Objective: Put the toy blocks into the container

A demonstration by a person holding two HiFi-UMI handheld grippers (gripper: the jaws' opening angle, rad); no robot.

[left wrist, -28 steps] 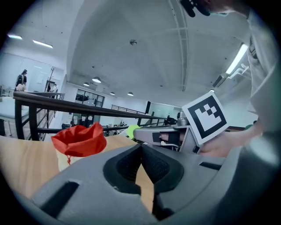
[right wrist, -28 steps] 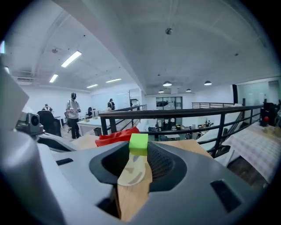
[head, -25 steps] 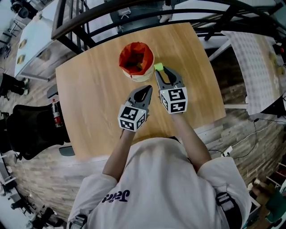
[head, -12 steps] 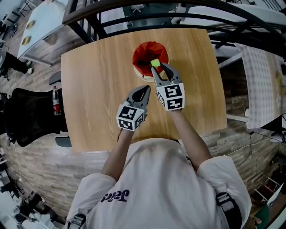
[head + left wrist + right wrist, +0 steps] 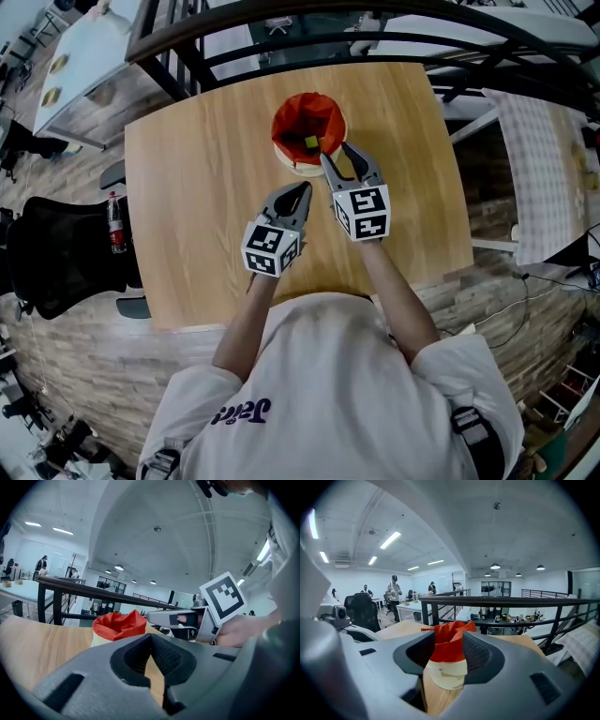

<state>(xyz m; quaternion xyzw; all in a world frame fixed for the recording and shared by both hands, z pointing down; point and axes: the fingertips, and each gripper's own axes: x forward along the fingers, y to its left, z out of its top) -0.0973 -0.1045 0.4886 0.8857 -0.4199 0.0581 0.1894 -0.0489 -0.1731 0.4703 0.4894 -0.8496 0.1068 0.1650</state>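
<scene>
Light wood-grain laminate table (image 5: pixel 187 216), flat, with rounded corners. Near its far edge stands a round cream tub (image 5: pixel 298 166), smooth-walled. It has a crumpled red liner (image 5: pixel 295 117) that folds over the rim in peaks. A small lime-green toy block (image 5: pixel 311 142), boxy, lies inside the liner on the side nearest the right gripper. It touches neither gripper.

Right gripper (image 5: pixel 337 154): matte grey plastic jaws with dark ribbed pads on the inner faces. The jaws stand apart and have just been opening, with nothing clamped between them. The tips are at the tub's near rim. In the right gripper view the cream tub and red liner show through the gap, beyond the pads, and no pad presses on them. A white cube with black square markers (image 5: pixel 363 212) sits at its back.

Left gripper (image 5: pixel 302 191): same grey plastic, same ribbed pads. The jaws are together with tips meeting and hold nothing; only a thin wedge of bare wood shows below the contact. It is over the table nearer the person, beside the right gripper and short of the tub. Its marker cube (image 5: pixel 272 248) is tilted.

The person wears a white cotton T-shirt (image 5: pixel 319 394), forearms bare. A black tubular metal railing (image 5: pixel 511 601) runs beyond the table. A black padded office chair (image 5: pixel 66 262) stands at left on the wood-plank floor (image 5: pixel 66 375).
</scene>
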